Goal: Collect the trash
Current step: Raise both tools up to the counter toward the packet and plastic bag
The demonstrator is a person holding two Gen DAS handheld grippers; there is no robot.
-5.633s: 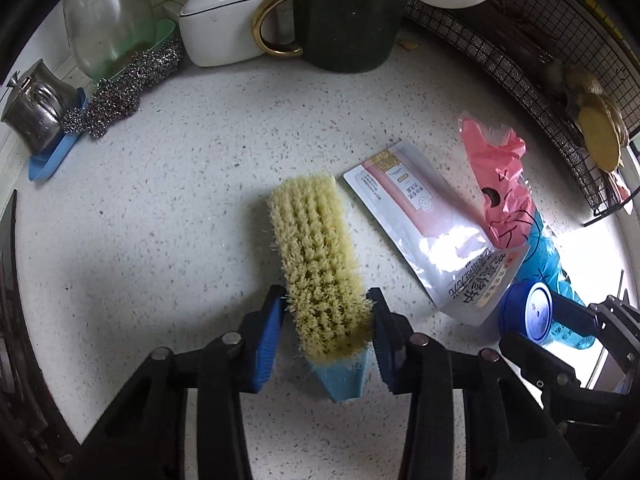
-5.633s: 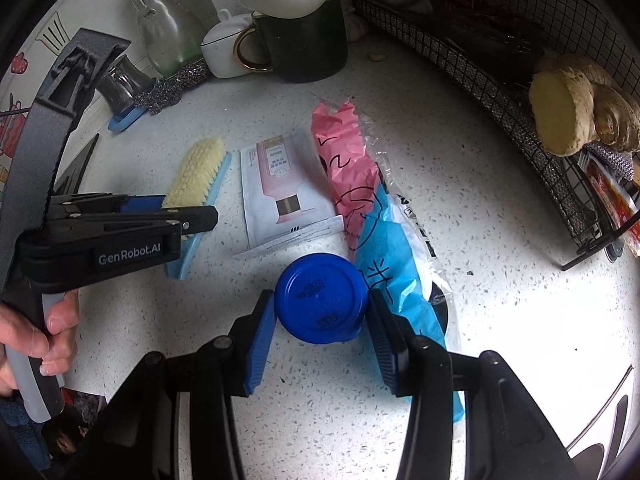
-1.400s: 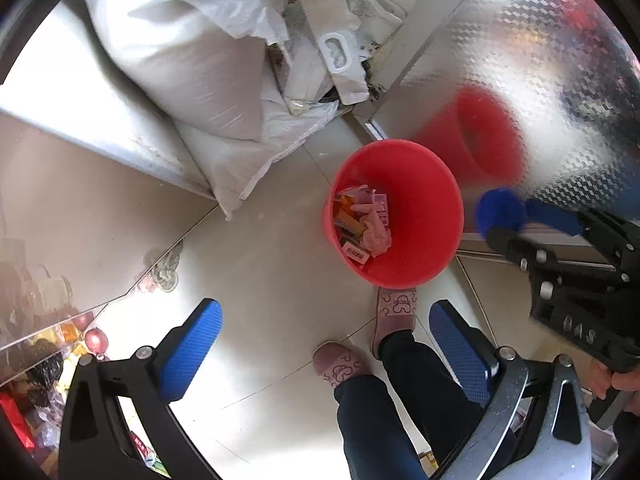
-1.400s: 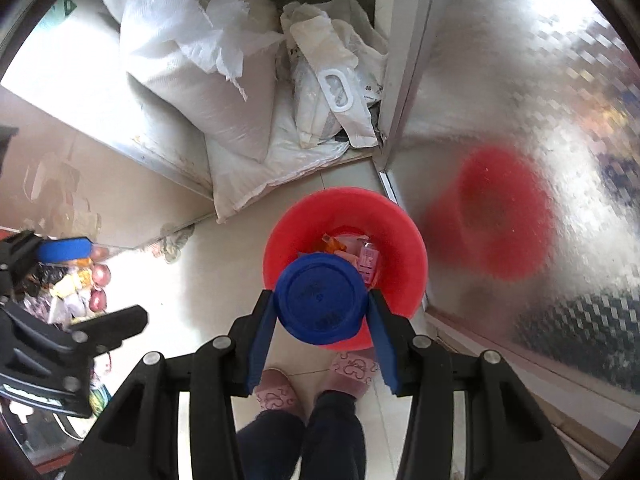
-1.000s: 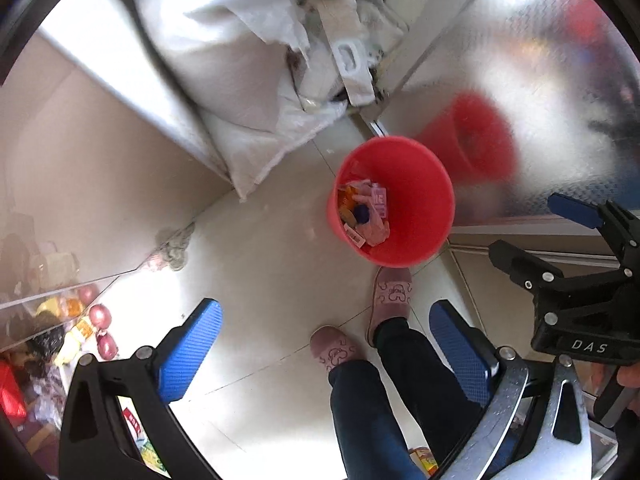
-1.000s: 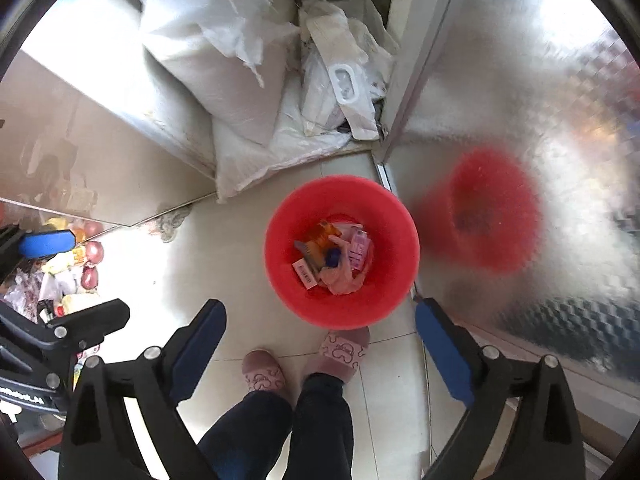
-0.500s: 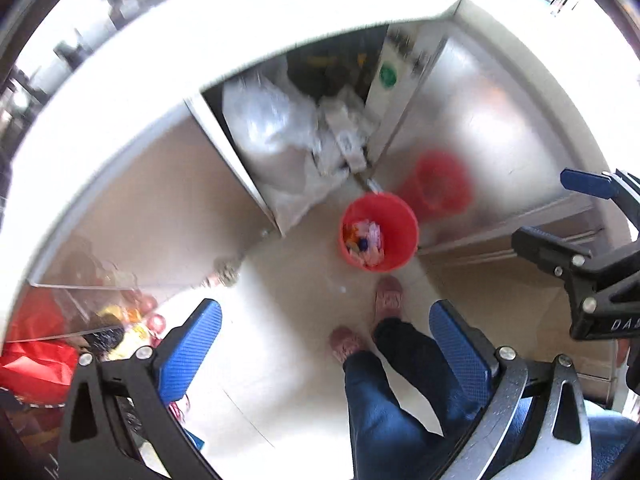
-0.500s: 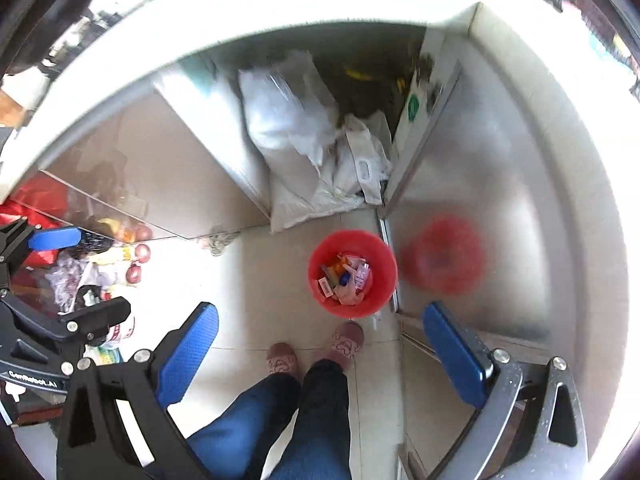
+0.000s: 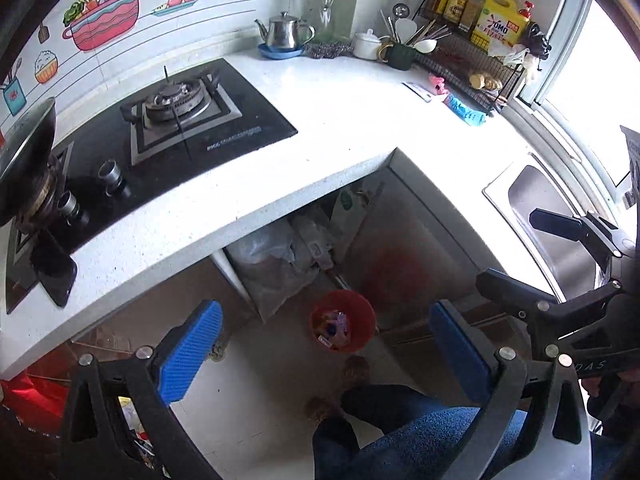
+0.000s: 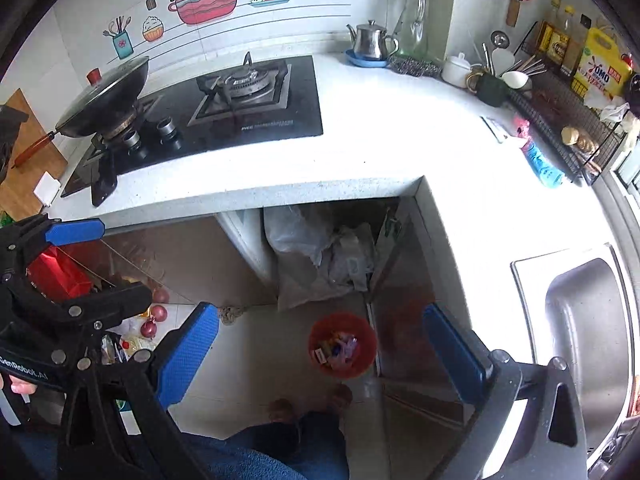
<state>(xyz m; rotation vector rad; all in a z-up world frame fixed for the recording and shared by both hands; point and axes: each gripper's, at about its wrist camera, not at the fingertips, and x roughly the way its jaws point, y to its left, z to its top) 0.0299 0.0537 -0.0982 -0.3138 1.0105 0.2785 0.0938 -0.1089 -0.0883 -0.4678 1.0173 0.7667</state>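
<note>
left gripper (image 9: 324, 352): seen at the bottom of the left wrist view, jaws spread wide, blue pads well apart, nothing between them.
right gripper (image 10: 320, 344): jaws spread wide after just having been opening; nothing is held between the blue pads.
person: blue trouser legs (image 10: 276, 452) and two slippers (image 10: 310, 400) are seen on the floor just below the grippers.
bin: a red bin (image 10: 342, 344) stands on the tiled floor just beyond the slippers, beside a shiny cabinet door (image 10: 404, 300); mixed wrappers are seen inside it.
cabinet opening: white sacks (image 10: 316, 264) are packed under the tabletop, behind the bin.
tabletop (image 9: 352, 120): white, speckled, l-shaped, above the cabinet opening.
remaining trash: a flat white pouch (image 9: 418, 90), a pink wrapper (image 9: 438, 84) and a blue wrapper (image 9: 464, 110) lie together on the tabletop, just beside a black wire rack (image 9: 480, 76).
sink (image 10: 580, 320): steel basin, set into the tabletop at the right.
hob (image 9: 160, 132): black glass, one burner bare, a lidded pan (image 10: 104, 100) on the other.
far edge: a steel kettle (image 9: 286, 32) on a blue dish, a white pot (image 9: 366, 44) and a dark mug of utensils (image 9: 400, 54) are lined along the wall.
</note>
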